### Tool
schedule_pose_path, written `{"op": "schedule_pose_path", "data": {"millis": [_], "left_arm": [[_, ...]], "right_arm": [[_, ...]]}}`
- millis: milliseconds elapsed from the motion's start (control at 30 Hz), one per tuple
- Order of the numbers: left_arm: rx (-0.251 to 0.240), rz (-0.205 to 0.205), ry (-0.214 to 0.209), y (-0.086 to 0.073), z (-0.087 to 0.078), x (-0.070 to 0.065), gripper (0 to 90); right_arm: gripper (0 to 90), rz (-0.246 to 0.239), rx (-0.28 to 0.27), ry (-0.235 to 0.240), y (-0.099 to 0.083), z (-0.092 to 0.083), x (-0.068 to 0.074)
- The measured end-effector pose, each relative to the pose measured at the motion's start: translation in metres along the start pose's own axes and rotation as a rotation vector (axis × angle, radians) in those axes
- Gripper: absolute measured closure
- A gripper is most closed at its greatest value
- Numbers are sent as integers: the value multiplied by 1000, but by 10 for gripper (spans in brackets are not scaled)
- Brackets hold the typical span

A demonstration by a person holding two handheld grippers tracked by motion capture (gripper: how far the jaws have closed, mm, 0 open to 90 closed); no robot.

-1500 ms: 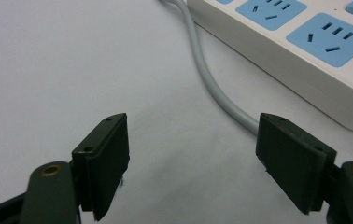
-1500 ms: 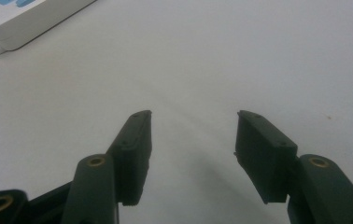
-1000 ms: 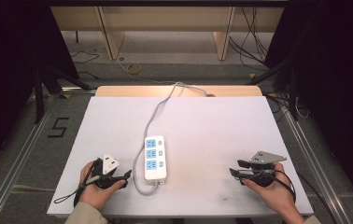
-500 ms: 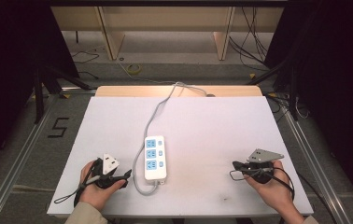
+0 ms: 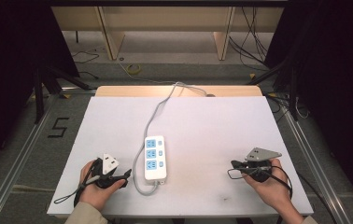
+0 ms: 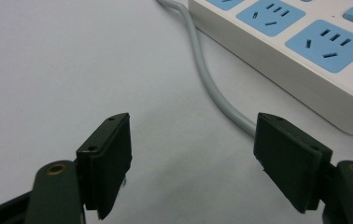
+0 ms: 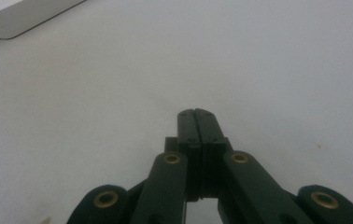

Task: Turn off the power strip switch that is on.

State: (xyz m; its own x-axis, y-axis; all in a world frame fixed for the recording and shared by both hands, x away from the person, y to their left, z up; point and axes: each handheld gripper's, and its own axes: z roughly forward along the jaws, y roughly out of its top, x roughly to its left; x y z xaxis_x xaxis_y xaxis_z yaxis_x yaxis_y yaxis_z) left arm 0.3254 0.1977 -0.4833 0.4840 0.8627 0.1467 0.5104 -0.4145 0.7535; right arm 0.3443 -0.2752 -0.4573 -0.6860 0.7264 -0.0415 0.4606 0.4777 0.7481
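A white power strip (image 5: 156, 157) with blue sockets lies on the white table (image 5: 202, 121), its grey cable (image 5: 158, 109) running off toward the far edge. My left gripper (image 5: 125, 178) rests on the table just left of the strip. Its jaws stand open with nothing between them (image 6: 193, 163), and the power strip (image 6: 305, 51) and its cable (image 6: 207, 74) lie just ahead. My right gripper (image 5: 234, 167) rests near the front right. There the jaws are shut on nothing (image 7: 196, 114) over bare table, with a corner of the strip (image 7: 20, 16) far off.
The strip's cable loops at its near end (image 5: 139, 186) close to my left gripper. A wooden board (image 5: 118, 90) borders the table's far edge, with cables on the floor (image 5: 132, 69) beyond. A metal rail (image 5: 305, 149) runs along the right side.
My right gripper's jaws have closed from open to shut with nothing between them. The left gripper and the power strip have stayed put.
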Motion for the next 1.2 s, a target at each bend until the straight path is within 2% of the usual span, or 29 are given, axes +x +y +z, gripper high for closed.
{"op": "schedule_pose_path", "data": {"millis": [1200], "left_arm": [[-4, 8, 7, 1, 1, -1, 280]], "right_arm": [[900, -26, -2, 31, 22, 10, 6]]}}
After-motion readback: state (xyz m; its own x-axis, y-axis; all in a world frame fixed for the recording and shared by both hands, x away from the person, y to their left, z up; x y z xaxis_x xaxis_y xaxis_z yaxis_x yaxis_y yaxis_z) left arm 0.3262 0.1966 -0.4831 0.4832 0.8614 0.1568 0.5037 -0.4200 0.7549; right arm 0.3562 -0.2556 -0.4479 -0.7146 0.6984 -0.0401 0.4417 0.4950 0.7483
